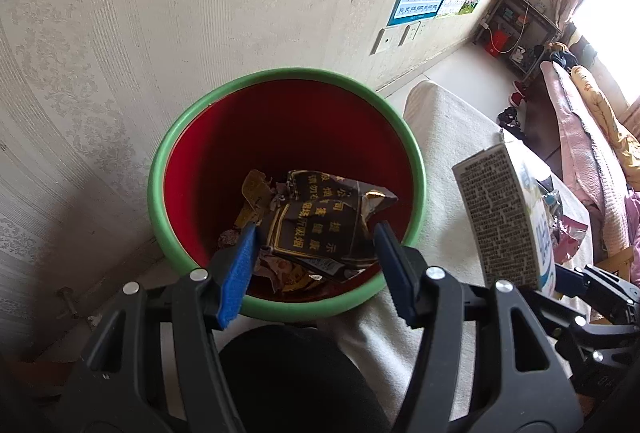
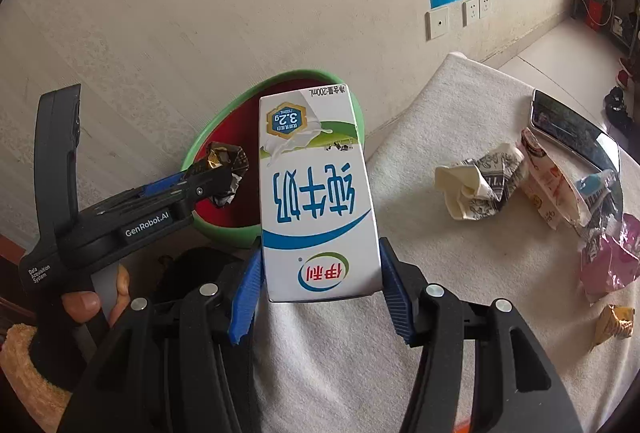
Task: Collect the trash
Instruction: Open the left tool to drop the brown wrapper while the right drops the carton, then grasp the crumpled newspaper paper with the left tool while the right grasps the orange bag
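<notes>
A round plastic bin [image 1: 286, 193], red inside with a smooth green rolled rim, is seen standing against the patterned wall [image 1: 120, 53], just off the near left corner of a surface draped in coarse white cloth [image 2: 420, 273]; crumpled foil and paper wrappers lie in its bottom. The left gripper [image 1: 316, 233] is held over the bin mouth; its blue ribbed pads are clenched on a crinkled dark wrapper [image 1: 316, 221] printed in gold characters, which hangs above the bin's contents. The right gripper [image 2: 320, 285] is closed on one rectangular milk carton [image 2: 316, 193], white glossy card with blue and green print, gripped by its two narrow sides near the end closest to the camera and held upside down beside the bin rim. Four loose pieces remain on the cloth toward its right edge: a crumpled cream-and-black paper wad [image 2: 480, 185], a torn white-and-red packet [image 2: 552, 189], a pink foil wrapper [image 2: 608, 261] and a small gold candy wrapper [image 2: 614, 325]; one shiny dark phone [image 2: 576, 129] lies behind them. Bare cloth lies open between the carton and the wad.
</notes>
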Demonstrator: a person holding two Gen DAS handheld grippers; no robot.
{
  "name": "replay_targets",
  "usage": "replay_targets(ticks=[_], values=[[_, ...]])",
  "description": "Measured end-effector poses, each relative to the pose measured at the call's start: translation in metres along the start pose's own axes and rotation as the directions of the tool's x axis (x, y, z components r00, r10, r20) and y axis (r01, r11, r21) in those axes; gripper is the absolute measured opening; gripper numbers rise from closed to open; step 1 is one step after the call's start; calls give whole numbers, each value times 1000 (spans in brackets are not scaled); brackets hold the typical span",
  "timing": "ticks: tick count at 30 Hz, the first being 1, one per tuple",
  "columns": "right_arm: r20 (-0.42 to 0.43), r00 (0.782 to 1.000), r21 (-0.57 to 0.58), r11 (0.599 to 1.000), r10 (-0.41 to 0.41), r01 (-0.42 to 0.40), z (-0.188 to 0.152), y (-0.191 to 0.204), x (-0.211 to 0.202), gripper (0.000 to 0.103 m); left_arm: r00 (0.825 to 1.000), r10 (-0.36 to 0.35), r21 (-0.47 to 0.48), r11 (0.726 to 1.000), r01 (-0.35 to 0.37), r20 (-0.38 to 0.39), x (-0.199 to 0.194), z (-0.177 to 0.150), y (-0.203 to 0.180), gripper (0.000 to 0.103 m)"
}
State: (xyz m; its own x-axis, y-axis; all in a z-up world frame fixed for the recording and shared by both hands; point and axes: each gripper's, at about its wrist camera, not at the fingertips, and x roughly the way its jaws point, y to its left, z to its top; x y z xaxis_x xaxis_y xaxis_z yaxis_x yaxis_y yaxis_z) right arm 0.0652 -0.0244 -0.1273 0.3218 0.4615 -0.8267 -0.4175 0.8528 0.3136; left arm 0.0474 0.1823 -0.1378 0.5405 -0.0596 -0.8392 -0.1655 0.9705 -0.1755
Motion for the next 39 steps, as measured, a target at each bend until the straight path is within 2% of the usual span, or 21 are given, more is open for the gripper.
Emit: replay_targets(ticks=[5,13,18,20,23,26,31,35,39], values=[[6,1000,-1,1000,9,-9,19,7,8,53,1000,8,-30,999,-9,-11,5,4,11,57],[-36,998,56,997,55,-53,43,11,29,53,999,18,-49,999,-20,-38,16,7,21,57],[-18,998,50,997,59,-58,53,21,34,55,998,31,-71,997,-35,-52,22,12,26,55],[-8,998,53,996,69,-69,54,21,33,59,998,34,-89,995,-38,-46,22,12,29,65],[-3,998,42,997,65,-65,50,17,26,63,999,33,-112,993,-37,-43,21,9,32,69],[4,998,19,998,55,-55,37,1,6,64,999,18,-116,993,-23,-48,19,5,30,69],[-18,998,-56,996,-65,64,-7,-46,-41,67,997,-47,-88,995,42,-57,15,-8,10,72],[-106,985,-66,989,-137,130,-58,-89,-69,67,994,-75,-23,997,74,-81,19,-18,-18,72],[-228,963,-82,988,-146,130,-109,-117,-85,73,991,-84,23,996,87,-101,22,-25,-41,72]])
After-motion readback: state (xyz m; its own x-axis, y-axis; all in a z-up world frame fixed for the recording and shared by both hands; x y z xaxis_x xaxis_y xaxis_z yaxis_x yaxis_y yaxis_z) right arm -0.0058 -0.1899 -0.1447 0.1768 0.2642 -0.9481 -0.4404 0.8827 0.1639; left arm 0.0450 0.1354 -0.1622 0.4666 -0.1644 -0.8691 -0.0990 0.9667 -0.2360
